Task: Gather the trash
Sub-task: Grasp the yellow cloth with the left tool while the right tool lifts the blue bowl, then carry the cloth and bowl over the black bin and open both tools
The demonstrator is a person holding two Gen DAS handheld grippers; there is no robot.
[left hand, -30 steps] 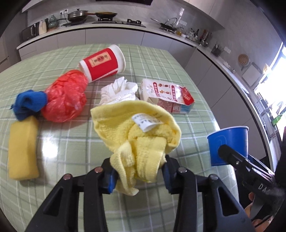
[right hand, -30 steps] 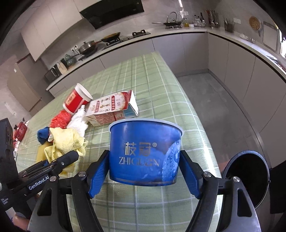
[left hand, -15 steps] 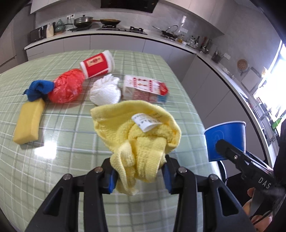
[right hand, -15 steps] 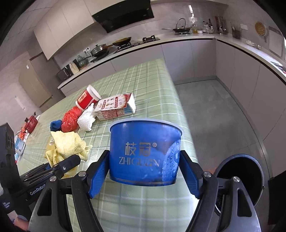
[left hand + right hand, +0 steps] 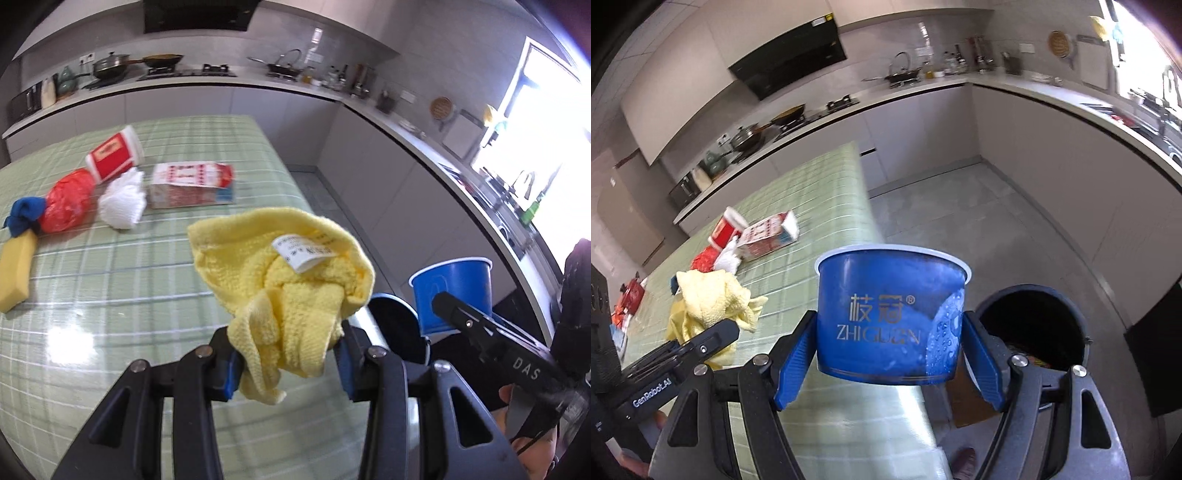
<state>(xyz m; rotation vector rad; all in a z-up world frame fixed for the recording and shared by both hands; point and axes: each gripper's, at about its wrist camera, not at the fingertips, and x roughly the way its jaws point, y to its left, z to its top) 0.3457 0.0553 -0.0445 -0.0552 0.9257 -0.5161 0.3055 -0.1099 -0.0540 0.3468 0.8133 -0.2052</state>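
My left gripper (image 5: 286,363) is shut on a crumpled yellow cloth (image 5: 291,273) with a white label, held above the green checked table (image 5: 110,295) near its right edge. My right gripper (image 5: 890,354) is shut on a blue paper cup (image 5: 892,314), upright, held off the table's edge. A black trash bin (image 5: 1038,321) stands on the floor just right of the cup; it also shows in the left wrist view (image 5: 397,325). The cup (image 5: 452,291) and the cloth (image 5: 709,295) each show in the other view.
On the table lie a red paper cup (image 5: 114,155), a milk carton (image 5: 192,184), a white wad (image 5: 123,205), a red bag (image 5: 66,205), a blue cloth (image 5: 22,218) and a yellow sponge (image 5: 14,273). Kitchen counters run along the back and right.
Both grippers have drawn back and to the right with their loads, away from the trash pile. The right gripper with the cup has passed the table edge, and the bin is nearer.
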